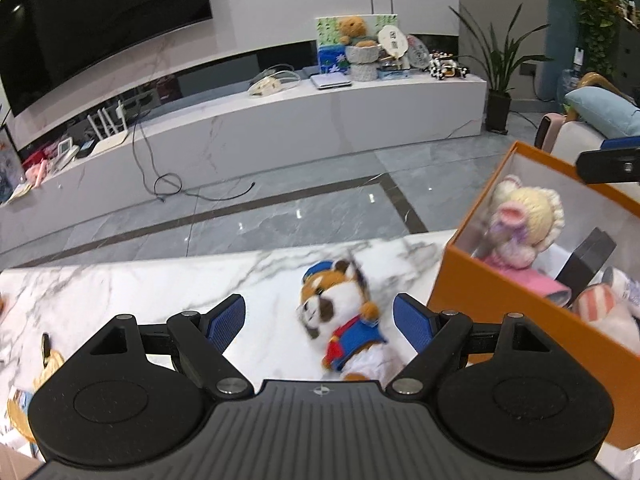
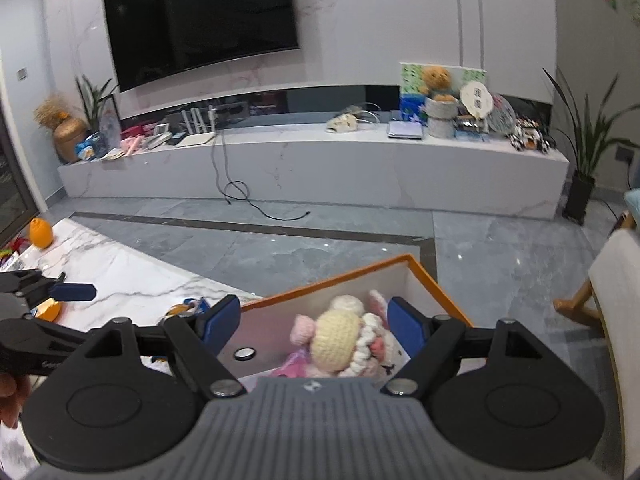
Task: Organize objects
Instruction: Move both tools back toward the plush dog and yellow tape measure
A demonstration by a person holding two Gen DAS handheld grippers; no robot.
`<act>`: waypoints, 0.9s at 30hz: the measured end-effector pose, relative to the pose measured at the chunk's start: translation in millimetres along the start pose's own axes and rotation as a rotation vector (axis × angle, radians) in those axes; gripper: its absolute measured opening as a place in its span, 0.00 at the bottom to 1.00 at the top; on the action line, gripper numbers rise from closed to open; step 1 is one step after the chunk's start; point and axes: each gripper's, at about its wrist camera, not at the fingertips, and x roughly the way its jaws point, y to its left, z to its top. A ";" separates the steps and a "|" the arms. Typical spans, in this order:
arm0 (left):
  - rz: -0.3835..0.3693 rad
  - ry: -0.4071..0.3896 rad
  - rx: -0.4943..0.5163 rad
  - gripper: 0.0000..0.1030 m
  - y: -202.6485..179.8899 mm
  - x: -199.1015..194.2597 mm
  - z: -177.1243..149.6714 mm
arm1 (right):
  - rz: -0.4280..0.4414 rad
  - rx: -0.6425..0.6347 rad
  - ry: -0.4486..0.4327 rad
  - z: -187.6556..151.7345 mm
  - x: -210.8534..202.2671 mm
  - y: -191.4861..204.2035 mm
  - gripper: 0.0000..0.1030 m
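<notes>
A plush dog (image 1: 346,320) in a blue cap and a blue and red outfit lies on the white marble table (image 1: 140,292). My left gripper (image 1: 319,304) stands open around it, and the toy is nearer the right pad. To the right is an orange box (image 1: 480,304) holding a crocheted doll (image 1: 520,220), a black object and a striped plush. My right gripper (image 2: 314,303) hangs open over the box (image 2: 340,280), above the doll (image 2: 340,336) without touching it. One finger of my right gripper (image 1: 608,166) shows above the box's far edge. My left gripper's finger (image 2: 74,292) shows at the left.
An orange fruit-shaped toy (image 2: 40,234) sits at the table's far left, and yellow items (image 1: 44,364) lie near my left gripper. Beyond the table edge are grey floor, a long white TV bench (image 2: 320,168) and a loose cable. A wooden chair (image 2: 580,308) stands at the right.
</notes>
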 end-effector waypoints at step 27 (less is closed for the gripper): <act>0.014 0.034 -0.013 0.93 24.5 2.9 -24.3 | 0.160 -0.336 0.118 -58.1 4.4 103.2 0.79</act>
